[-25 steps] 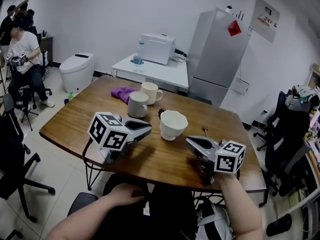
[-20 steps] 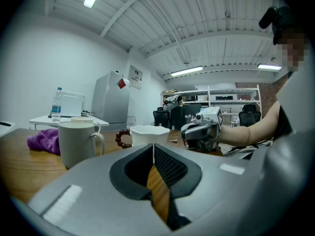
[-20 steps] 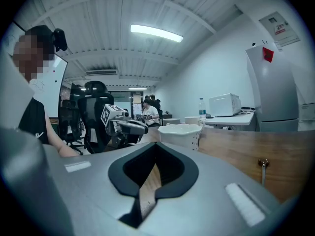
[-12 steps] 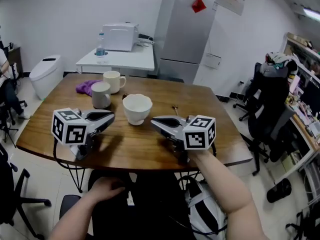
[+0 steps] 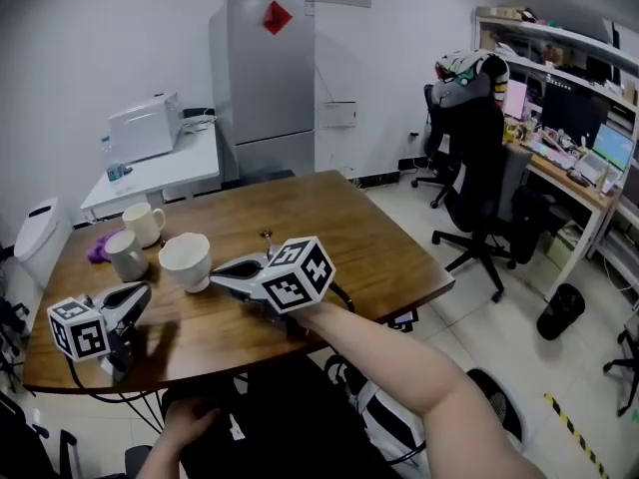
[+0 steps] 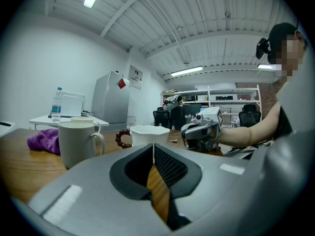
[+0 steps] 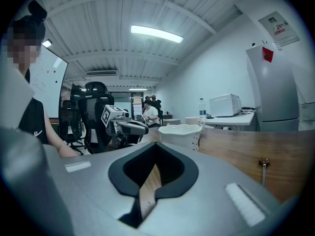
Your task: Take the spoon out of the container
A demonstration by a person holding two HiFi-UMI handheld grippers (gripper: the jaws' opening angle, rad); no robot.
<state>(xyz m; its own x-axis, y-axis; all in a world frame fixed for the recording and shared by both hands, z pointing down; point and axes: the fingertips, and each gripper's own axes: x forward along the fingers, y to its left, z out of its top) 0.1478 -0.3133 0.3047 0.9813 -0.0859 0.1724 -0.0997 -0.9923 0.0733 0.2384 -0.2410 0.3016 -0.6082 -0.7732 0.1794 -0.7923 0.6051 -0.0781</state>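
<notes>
left hand (image 5: 190, 422): bottom edge of the head view, down in the lap, off its tool.
left gripper (image 5: 147, 288): lower left, lying on the brown wooden table (image 5: 339, 257); jaws pressed together, nothing in them.
right gripper (image 5: 214, 273): centre left, at the end of a bare forearm (image 5: 399, 377); jaws closed tight and empty.
white scallop-rimmed ceramic cup (image 5: 186, 260): between the two tools' tips.
small metal spoon (image 5: 267, 239): flat on bare wood, just above the right gripper, right of the cup and apart from it.
grey mug (image 5: 125, 254): left of the cup.
cream mug (image 5: 145, 224): above the grey mug.
purple cloth (image 5: 100, 247): far left table edge.
grey fridge (image 5: 262, 78): top centre, against the wall.
</notes>
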